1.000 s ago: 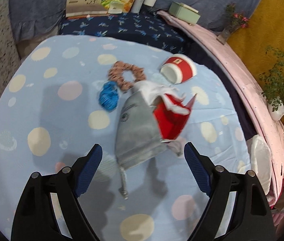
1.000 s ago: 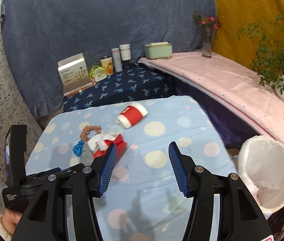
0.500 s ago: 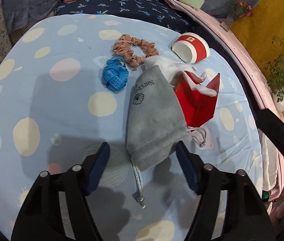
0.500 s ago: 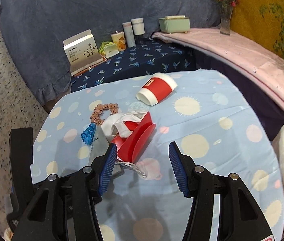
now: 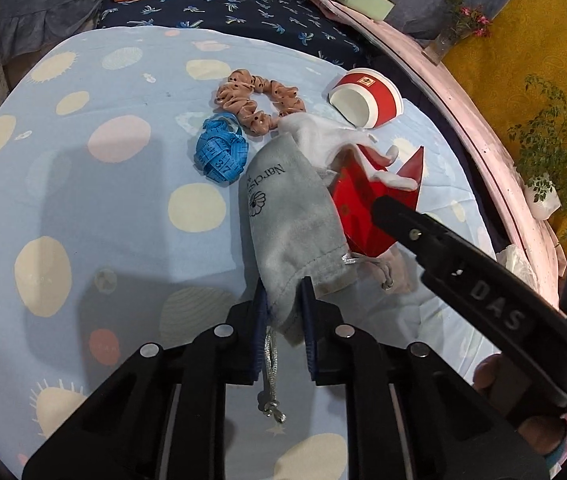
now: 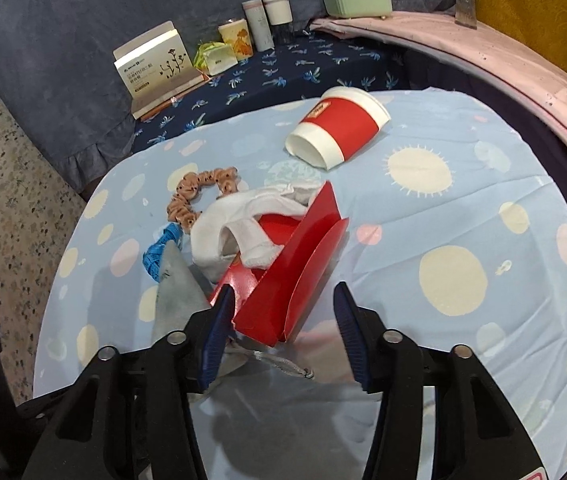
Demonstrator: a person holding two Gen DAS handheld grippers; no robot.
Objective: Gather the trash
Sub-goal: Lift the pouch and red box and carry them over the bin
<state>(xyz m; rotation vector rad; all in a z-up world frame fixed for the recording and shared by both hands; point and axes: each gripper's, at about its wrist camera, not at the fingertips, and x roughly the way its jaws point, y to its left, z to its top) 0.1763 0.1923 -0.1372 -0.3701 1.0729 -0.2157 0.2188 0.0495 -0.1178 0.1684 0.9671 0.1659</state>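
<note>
While the left gripper has just closed its jaws on the drawstring end of the grey pouch, pinching the cloth so the cord hangs between the fingers, the right gripper stands part open around the near corner of the red carton, its jaws having just narrowed. Whether its pads touch the carton is hard to make out. A white rag covers the carton's mouth, the pouch hides most of the blue tape, and the paper cup lies on its side farther back on the cloth.

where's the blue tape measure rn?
Left wrist view, centre-left on the tablecloth: blue tape measure lies just below the pink scrunchie, left of the grey pouch.
</note>
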